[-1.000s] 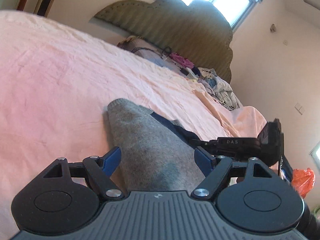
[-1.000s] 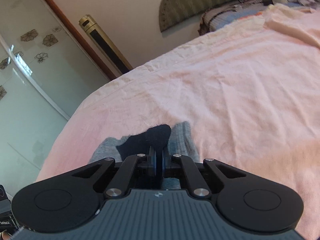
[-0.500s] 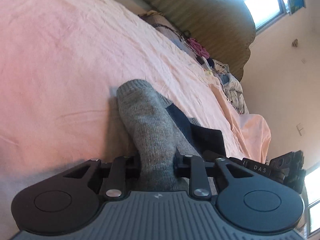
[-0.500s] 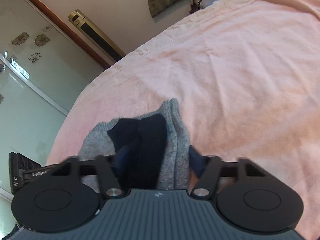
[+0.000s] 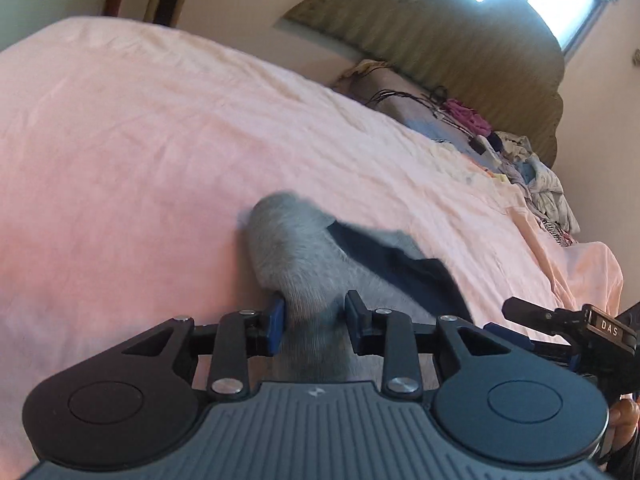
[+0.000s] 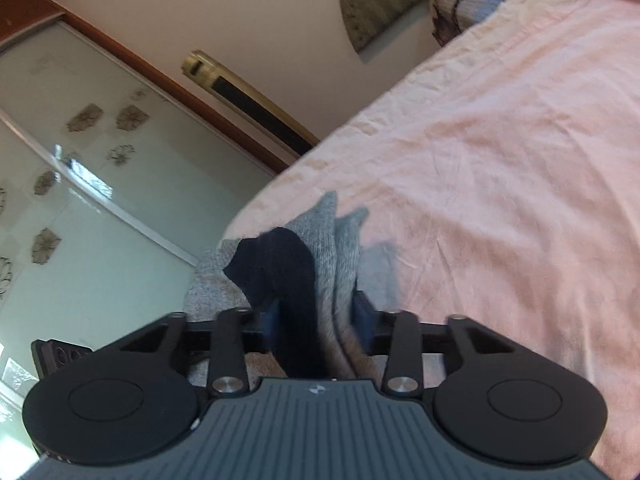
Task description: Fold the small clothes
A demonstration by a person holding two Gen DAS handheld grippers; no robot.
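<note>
A grey sock [image 5: 296, 252] with a dark navy part [image 5: 404, 276] hangs just above the pink bedsheet [image 5: 140, 152]. My left gripper [image 5: 314, 318] is shut on its grey end, the knit bunched between the blue pads. My right gripper [image 6: 318, 316] is shut on the other end, where the navy part [image 6: 280, 268] and the grey knit [image 6: 324, 232] are pinched together. The right gripper also shows at the right edge of the left wrist view [image 5: 560, 320].
A pile of loose clothes [image 5: 532, 180] and cables lies by the green padded headboard [image 5: 460, 40]. A glass sliding wardrobe door [image 6: 100, 200] and a tall standing unit [image 6: 248, 104] stand beyond the bed's edge.
The left gripper went from open around the sock to shut on it. The right gripper opened, then shut again on the navy and grey end. The sock has lifted off the sheet.
</note>
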